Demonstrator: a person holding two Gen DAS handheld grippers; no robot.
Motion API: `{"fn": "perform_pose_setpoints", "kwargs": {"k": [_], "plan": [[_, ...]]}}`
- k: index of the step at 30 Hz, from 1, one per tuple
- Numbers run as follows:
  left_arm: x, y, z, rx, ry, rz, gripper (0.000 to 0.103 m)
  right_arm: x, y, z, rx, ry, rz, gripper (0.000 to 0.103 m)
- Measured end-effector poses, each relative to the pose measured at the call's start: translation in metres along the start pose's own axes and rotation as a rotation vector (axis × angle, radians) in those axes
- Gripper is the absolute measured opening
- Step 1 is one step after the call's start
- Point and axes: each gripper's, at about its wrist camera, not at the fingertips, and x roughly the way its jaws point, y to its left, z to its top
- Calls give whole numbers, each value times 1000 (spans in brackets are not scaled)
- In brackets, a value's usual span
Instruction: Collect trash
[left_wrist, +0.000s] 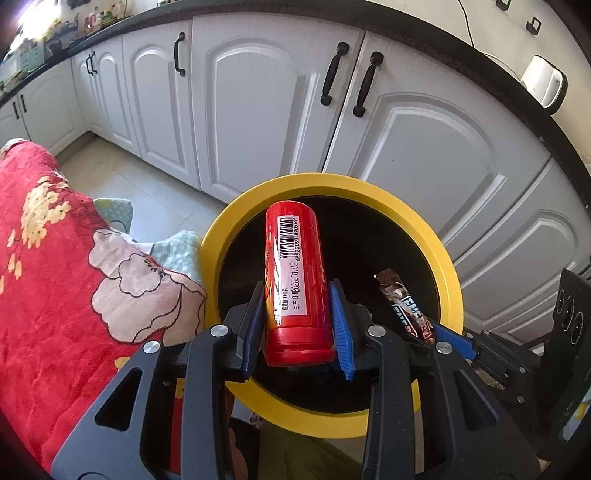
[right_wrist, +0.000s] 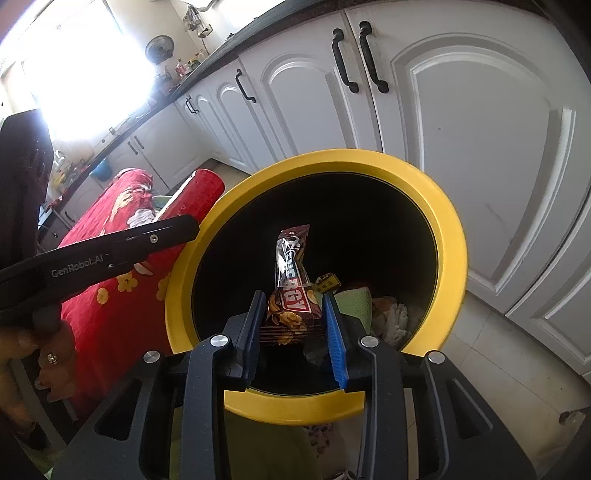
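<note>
We hold a red can (left_wrist: 295, 284) in our left gripper (left_wrist: 298, 325). The blue fingers (left_wrist: 341, 328) press on both sides of the can near its lid end, so they are closed part way around it. The can has a white label with a bar code. It hangs over the open mouth of the trash bin (left_wrist: 221, 236), close to the bin's left rim.

We hold a brown snack wrapper (right_wrist: 291, 291) in our right gripper (right_wrist: 295, 332). Its fingers (right_wrist: 334, 339) squeeze the wide bottom end of the wrapper, and the thin end sticks up. The wrapper is over the bin too, near the front rim. In the left view the wrapper (left_wrist: 406, 306) shows just to the right of the can, not touching it.

The bin has a fat yellow ring on top and is black inside. Down in the bin lie other bits of trash (right_wrist: 388, 314), something green and something white and crumpled.

The bin stands on the floor (left_wrist: 147, 184) in front of white cupboard doors (left_wrist: 258, 110) with black handles. A red blanket with flowers (left_wrist: 74, 258) lies just beside the bin's left rim. A hand (right_wrist: 44, 354) with a ring grips the left gripper's handle.
</note>
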Motion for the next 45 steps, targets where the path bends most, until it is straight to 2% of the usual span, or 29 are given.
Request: {"fn": "perform_pose_setpoints", "kwargs": {"k": [6,8,13,18,24,27,33,45], "plan": [[-3,3,0,-12,-1,0,28,-2,1,1,2,-8,-8,33],[-4,4,1,-15,-2,0,33,-4,0,1,6,-14,-13,38],[-10,7,0,-20,-4,4,42,-8,-2,2,6,-25,-21,39],[-26,13,-2,-30,-29,16,67,-23,0,2,-6,-55,-40,52],[-52,21,-9,-38,-67,26,89,-50,13,2,-38,-109,-60,73],[-66,25,-13,-38,-85,25,92,-63,23,1,-50,-138,-68,84],[-101,30,-25,-27,-134,26,92,-83,44,-2,-86,-178,-85,94],[-159,40,-62,-21,-182,60,92,-117,81,-18,-146,-232,-139,96]]}}
